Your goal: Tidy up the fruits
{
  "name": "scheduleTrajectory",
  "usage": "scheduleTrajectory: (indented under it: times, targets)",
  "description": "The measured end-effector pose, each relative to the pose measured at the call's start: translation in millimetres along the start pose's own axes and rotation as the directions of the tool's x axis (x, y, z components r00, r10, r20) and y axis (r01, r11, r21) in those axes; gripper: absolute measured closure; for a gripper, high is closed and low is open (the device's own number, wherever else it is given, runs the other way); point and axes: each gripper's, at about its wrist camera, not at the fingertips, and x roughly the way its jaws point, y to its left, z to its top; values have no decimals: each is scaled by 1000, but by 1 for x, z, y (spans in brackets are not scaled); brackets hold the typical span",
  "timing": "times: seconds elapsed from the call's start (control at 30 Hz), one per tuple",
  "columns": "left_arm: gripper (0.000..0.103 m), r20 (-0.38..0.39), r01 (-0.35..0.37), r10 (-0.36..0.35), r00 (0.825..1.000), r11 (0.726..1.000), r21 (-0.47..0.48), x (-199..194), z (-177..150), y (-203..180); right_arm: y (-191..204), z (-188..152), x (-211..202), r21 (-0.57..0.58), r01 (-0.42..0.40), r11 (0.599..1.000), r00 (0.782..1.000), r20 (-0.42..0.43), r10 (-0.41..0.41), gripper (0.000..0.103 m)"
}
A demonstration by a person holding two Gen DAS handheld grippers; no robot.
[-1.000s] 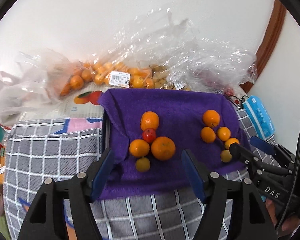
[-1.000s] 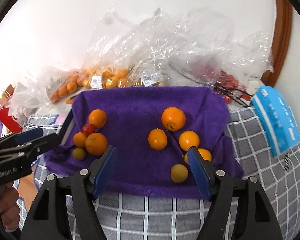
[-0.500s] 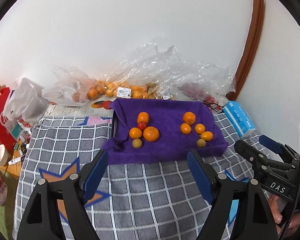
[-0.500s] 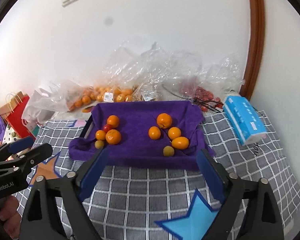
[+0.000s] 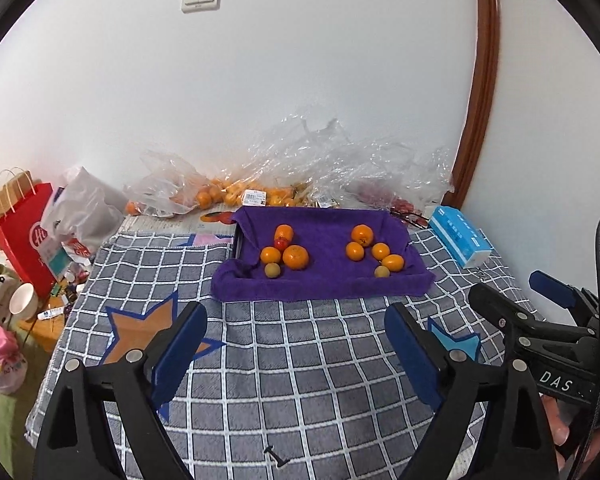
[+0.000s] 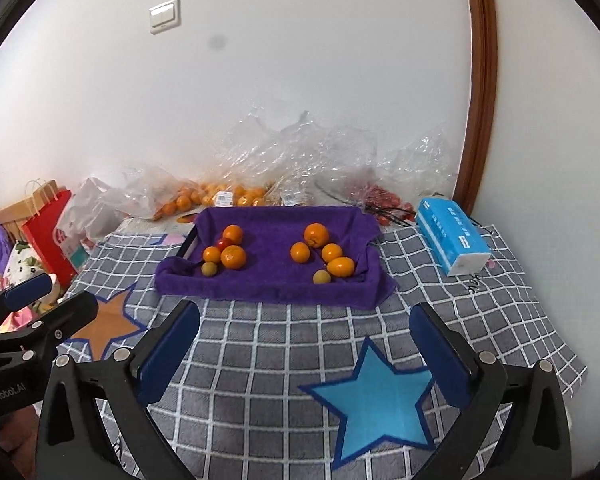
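Nearest the cameras, the left gripper (image 5: 296, 344) and the right gripper (image 6: 305, 344) hang over the near part of a grey checked cloth (image 6: 260, 360), both spread wide with nothing between the blue pads; their jaws have just been opening. A blue star (image 6: 376, 400) marks the cloth below the right gripper, an orange star (image 5: 140, 328) lies toward its left edge.

Farther on, a tray (image 6: 268, 288) draped in purple towel sits at the cloth's far edge, its long axis running left to right, parallel to the wall. On it the fruit lies in two clusters, well apart. The left cluster (image 5: 286, 252) holds three oranges touching round a small red fruit, with a yellowish one at the near side. The right cluster (image 5: 374, 252) holds four oranges, one of them oval and lying roughly crosswise, plus a yellowish fruit nearest the front rim.

A blue tissue pack (image 6: 452, 240) lies by the cloth's far right corner. Against the wall, clear plastic bags (image 5: 300, 176) hold more oranges and, apparently, small red fruit. A red paper bag (image 5: 28, 232) stands off the left edge.
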Motion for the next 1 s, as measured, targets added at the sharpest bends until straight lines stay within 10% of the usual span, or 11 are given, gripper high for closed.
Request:
scheduleTrajectory:
  times: [1.0]
  targets:
    - [13,47,-70,69,996,998,10,-40,-26,-18,-24,-32,-42,39,8,999,1000,17,-9,0]
